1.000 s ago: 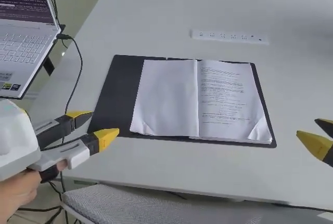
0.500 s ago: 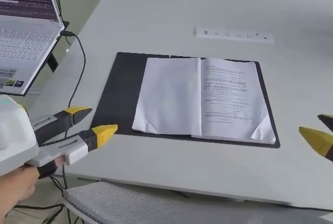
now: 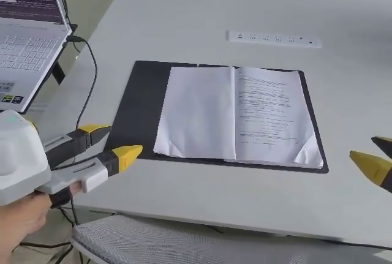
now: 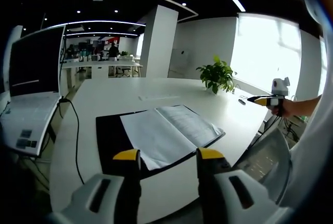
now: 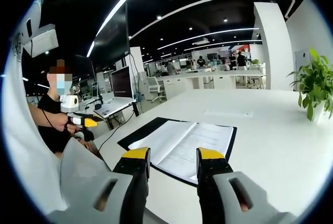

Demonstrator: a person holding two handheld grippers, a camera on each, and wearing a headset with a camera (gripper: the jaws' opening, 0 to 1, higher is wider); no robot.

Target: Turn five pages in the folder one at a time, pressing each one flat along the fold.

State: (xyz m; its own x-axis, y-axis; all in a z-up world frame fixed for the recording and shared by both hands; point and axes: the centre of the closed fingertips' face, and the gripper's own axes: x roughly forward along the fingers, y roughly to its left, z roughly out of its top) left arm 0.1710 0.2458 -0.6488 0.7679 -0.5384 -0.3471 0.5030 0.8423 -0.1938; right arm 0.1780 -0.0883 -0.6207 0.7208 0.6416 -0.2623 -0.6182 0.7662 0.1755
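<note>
Folder (image 3: 144, 111) lies open between left gripper (image 3: 111, 141) and right gripper (image 3: 375, 152), both fingers (image 3: 127, 152) parted, empty.

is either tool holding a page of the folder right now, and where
Nothing is held: left tool and right tool are both open, clear of the folder.

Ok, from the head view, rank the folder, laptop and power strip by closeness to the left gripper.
1. Folder: its near left corner lies just beside the left gripper.
2. Laptop: off to the left, farther back.
3. Power strip: beyond the folder's far edge, to the right.
</note>
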